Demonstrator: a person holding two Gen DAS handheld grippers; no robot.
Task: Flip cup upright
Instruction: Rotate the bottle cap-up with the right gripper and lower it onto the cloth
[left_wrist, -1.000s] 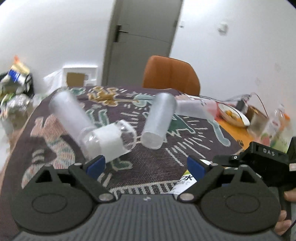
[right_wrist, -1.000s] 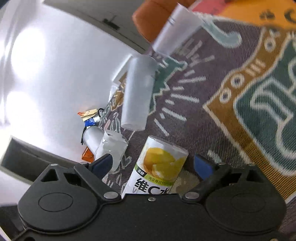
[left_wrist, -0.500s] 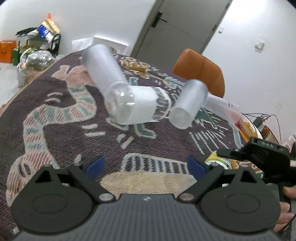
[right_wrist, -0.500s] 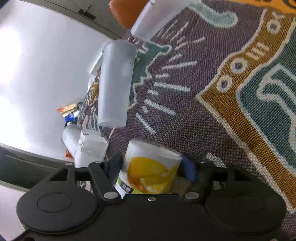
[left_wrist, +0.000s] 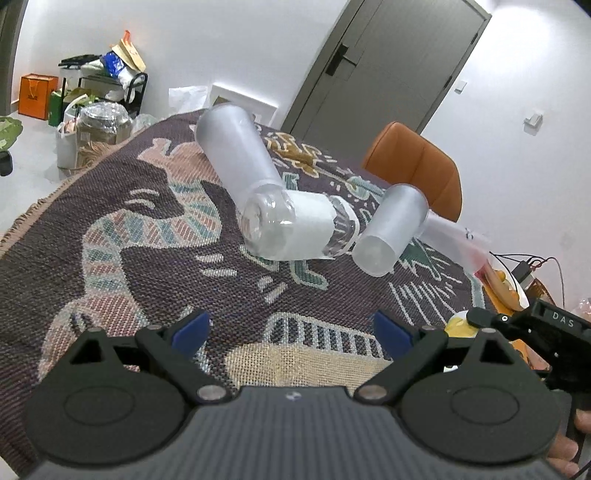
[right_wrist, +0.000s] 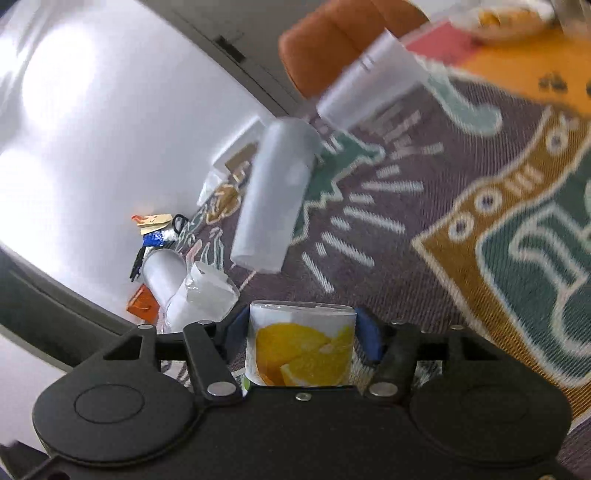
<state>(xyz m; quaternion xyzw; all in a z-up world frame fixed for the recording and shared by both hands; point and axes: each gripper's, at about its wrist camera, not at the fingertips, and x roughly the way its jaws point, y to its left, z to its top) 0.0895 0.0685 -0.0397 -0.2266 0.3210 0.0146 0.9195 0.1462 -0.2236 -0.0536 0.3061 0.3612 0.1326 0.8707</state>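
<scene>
Between my right fingers (right_wrist: 303, 343) sits the orange-print cup (right_wrist: 301, 349), lying near the front edge of the bench (left_wrist: 110, 236); both blue pads press its sides, so I judge the grip made and the flip next. To do it well I would lift a little first, so the cup clears the woven cloth (right_wrist: 480, 184), then roll the wrist until its closed end faces down, and lower it flat before easing off. Squeezing harder looks unwise, since a thin wall may buckle. The frosted tumbler (right_wrist: 275, 199) lies just ahead, so I would keep the swing short. My left fingers (left_wrist: 291, 328) are spread wide and hold nothing, hovering above the cloth, well short of the clear cup (left_wrist: 295, 229) lying on its side.
</scene>
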